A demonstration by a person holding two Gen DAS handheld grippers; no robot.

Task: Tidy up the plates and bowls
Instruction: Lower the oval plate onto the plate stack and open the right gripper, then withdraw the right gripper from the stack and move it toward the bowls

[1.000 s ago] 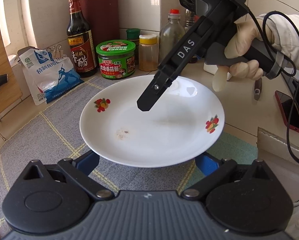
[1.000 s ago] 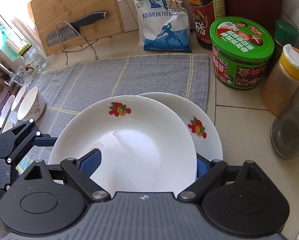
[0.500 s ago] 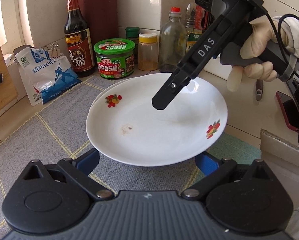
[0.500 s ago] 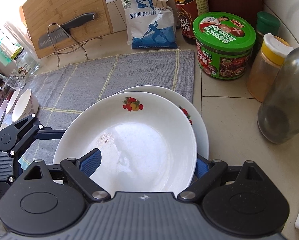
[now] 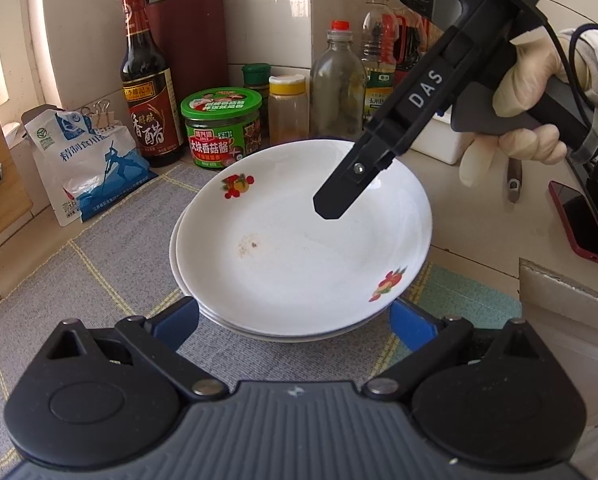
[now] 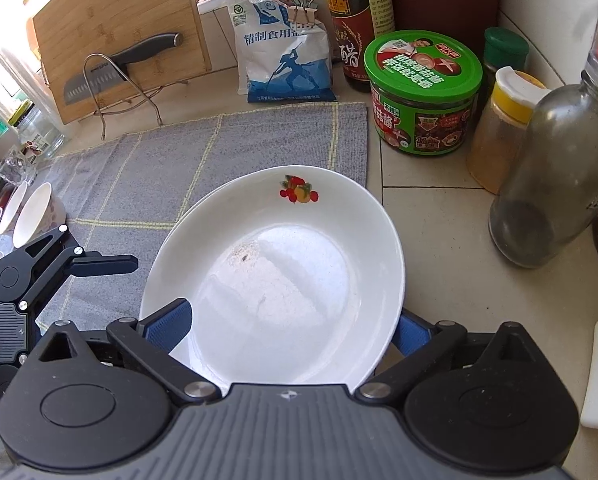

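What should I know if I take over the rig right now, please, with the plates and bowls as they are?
Right hand-held gripper: its jaws have just been opening and are now open. The top plate's near rim lies between its fingers, apparently released.
Left hand-held gripper: open at the stack's edge, holding nothing.
Things: the top plate sits nested on the lower plate, on the grey mat. The bowls stand at the far left.
Done: two plates stacked.
Left: draw both grippers back; the bowls are probably next. The top plate has a brownish spot.
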